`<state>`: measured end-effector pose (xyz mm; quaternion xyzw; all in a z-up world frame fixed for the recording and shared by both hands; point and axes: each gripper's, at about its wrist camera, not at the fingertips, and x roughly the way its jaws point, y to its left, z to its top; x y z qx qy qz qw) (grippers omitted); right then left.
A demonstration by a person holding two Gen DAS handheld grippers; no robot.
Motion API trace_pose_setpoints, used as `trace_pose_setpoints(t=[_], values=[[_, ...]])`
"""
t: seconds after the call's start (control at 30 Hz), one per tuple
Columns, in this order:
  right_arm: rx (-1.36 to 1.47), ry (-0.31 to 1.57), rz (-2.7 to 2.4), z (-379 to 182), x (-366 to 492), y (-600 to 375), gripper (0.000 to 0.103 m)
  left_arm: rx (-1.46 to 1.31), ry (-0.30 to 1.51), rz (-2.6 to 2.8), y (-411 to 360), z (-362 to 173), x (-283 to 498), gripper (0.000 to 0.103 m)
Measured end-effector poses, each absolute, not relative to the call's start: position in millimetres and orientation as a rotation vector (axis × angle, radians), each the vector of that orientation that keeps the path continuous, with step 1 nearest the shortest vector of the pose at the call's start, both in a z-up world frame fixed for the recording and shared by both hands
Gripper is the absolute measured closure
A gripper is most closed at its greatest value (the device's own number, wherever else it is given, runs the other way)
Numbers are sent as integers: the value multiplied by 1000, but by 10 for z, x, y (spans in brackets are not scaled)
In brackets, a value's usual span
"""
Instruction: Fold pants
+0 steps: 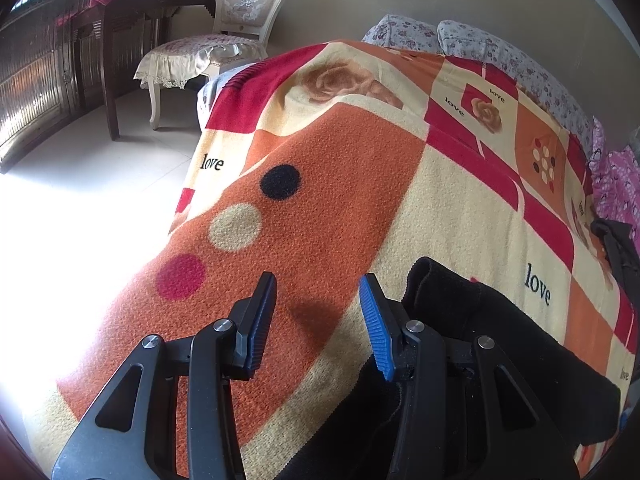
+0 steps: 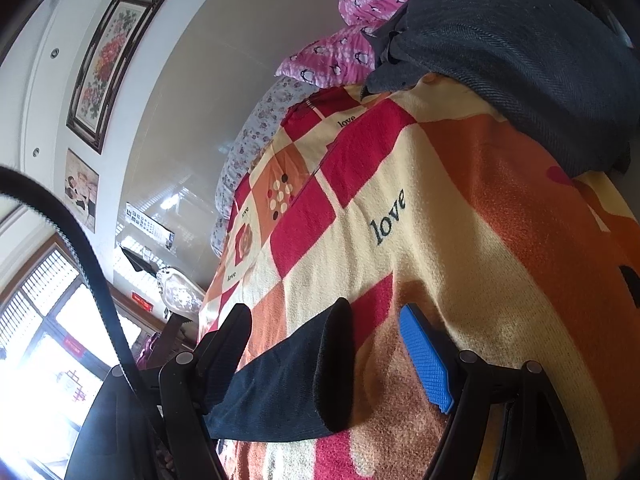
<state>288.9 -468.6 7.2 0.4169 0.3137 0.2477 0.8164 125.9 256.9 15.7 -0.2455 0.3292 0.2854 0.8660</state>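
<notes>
While a patchwork blanket (image 1: 460,200) printed with "love" covers the bed, the black pants (image 1: 500,340) lie on it toward its near edge. Beyond the blanket's far end sit floral pillows (image 1: 472,40), and a pink quilt (image 2: 352,52) bunches at its far corner beside a dark grey garment (image 2: 520,52) heaped on the blanket. Off the blanket's left side stands a white chair (image 1: 240,20). The left gripper (image 1: 318,320) hovers over the blanket with jaws spread, just left of the pants. The right gripper (image 2: 326,344) is spread too, a pant-leg cuff (image 2: 332,364) lying between its fingers, unpinched.
</notes>
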Motion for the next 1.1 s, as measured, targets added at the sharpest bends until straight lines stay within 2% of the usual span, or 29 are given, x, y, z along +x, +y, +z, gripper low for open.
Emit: trace_pose_setpoints(t=[0.37,0.8,1.1], values=[[1001,607,568,25,2842,-4835,29,-509,708,572,2564,142,1321,60],[870,693,560,77,2900,-4638,28,-506,704,591,2561,146,1302,60],[917,660,561,57,2874,-4710,29,-520,678,560,2570,166,1271,60]])
